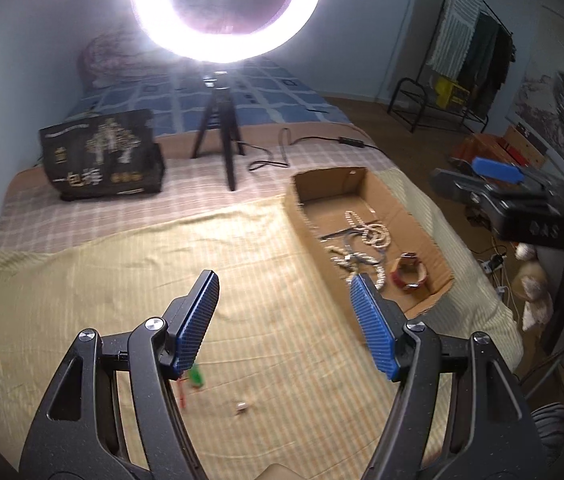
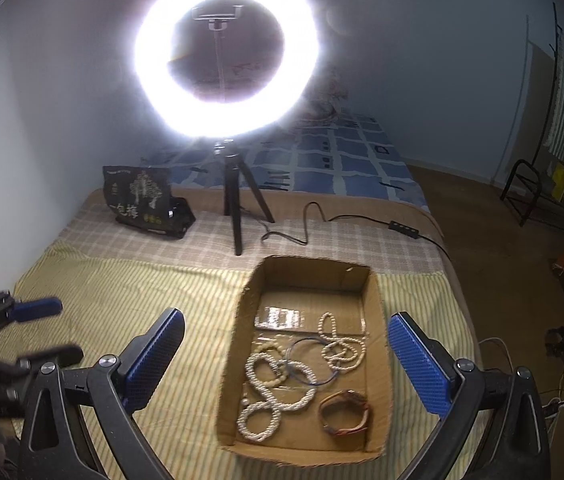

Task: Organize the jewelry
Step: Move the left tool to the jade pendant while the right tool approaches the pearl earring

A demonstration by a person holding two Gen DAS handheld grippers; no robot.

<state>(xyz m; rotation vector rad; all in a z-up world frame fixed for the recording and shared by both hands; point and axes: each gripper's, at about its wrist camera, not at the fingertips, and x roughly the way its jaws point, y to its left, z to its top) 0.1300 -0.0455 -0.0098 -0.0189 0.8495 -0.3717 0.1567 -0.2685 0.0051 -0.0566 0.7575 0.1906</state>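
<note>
Cardboard box [image 2: 374, 312] at centre frame holds the jewelry; both grippers spread, gripping nothing.
Lower left, a green-and-red item [image 1: 196, 376] sits half hidden behind the left gripper [image 1: 286, 326]; glare from the ring light [image 2: 226, 52] washes out the top; bead strands [image 2: 270, 384] tangle between the right gripper [image 2: 286, 356] fingers.

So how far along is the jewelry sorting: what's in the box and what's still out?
Done: bead strands, a blue cord loop and a red band lie in the cardboard box. In hand: nothing; the left hand-held gripper and right hand-held gripper are open and empty. Left: a small green and red piece and a tiny pale item on the striped cloth.
</note>
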